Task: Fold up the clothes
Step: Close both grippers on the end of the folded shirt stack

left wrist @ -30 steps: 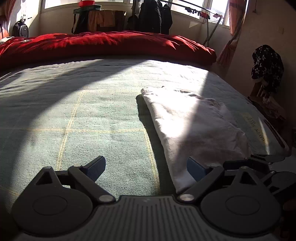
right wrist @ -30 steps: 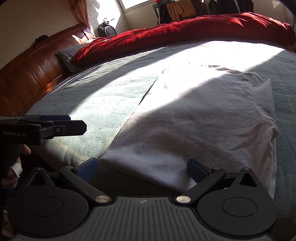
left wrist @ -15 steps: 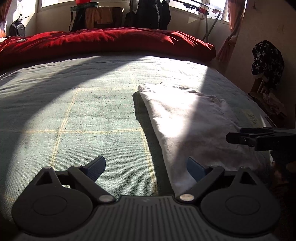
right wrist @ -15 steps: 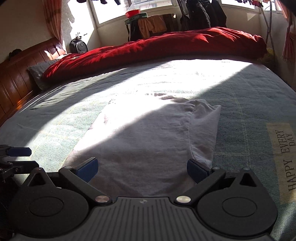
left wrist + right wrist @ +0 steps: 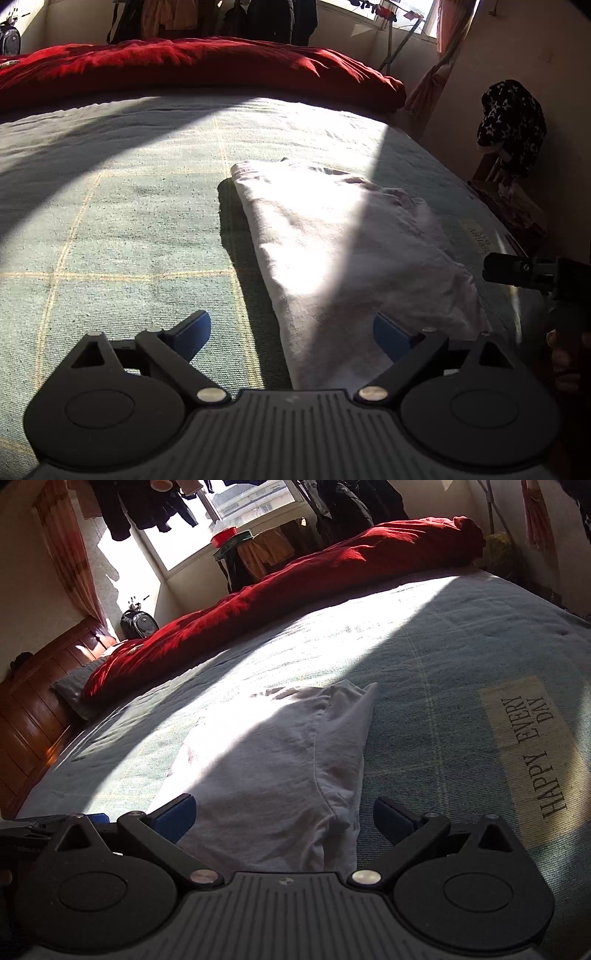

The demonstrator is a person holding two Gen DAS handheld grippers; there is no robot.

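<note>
- Left tool (image 5: pixel 291 334) low in the left wrist frame, blue fingers (image 5: pixel 192 330) spread wide, released, grasping nothing.
- Right tool (image 5: pixel 282 816) at the bottom of the right wrist frame, likewise spread wide and empty.
- White garment (image 5: pixel 343 251) folded into a long strip, flat on the green bed cover (image 5: pixel 110 206), centre-right of the left wrist frame, half in sun, half in shadow.
- Near end of the garment between the right tool's fingers, not pinched.
- Red duvet (image 5: pixel 184 62) bunched across the top of the frame, well apart from the garment.
- "HAPPY EVERY DAY" patch (image 5: pixel 532 749) at right of the right wrist frame.
</note>
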